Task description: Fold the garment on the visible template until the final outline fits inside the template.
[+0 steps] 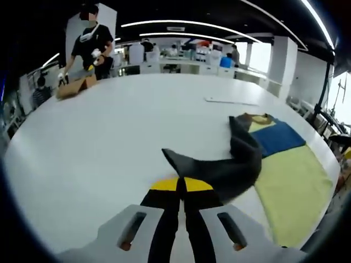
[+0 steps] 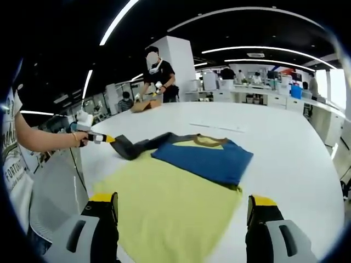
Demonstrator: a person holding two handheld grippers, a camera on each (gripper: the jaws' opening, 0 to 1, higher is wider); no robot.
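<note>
1. Writing: dark lettering on the white shirt of the person at the left edge of the right gripper view; cut off, not readable. No other legible labels.
2. Garment: yellow-green body with a blue panel and brownish collar, lying flat on the white table. One dark grey sleeve is lifted and stretched away from the body.
3. Left gripper: yellow-tipped jaws closed together, pinching the end of the dark sleeve. In the right gripper view it appears at left, held by a hand.
4. Right gripper: jaws spread wide, nothing between them, hovering over the yellow-green part.
5. Surroundings: a flat white sheet lies farther along the table. A person in black stands at the far edge by a cardboard box. Desks and other people behind. No template outline can be made out.
</note>
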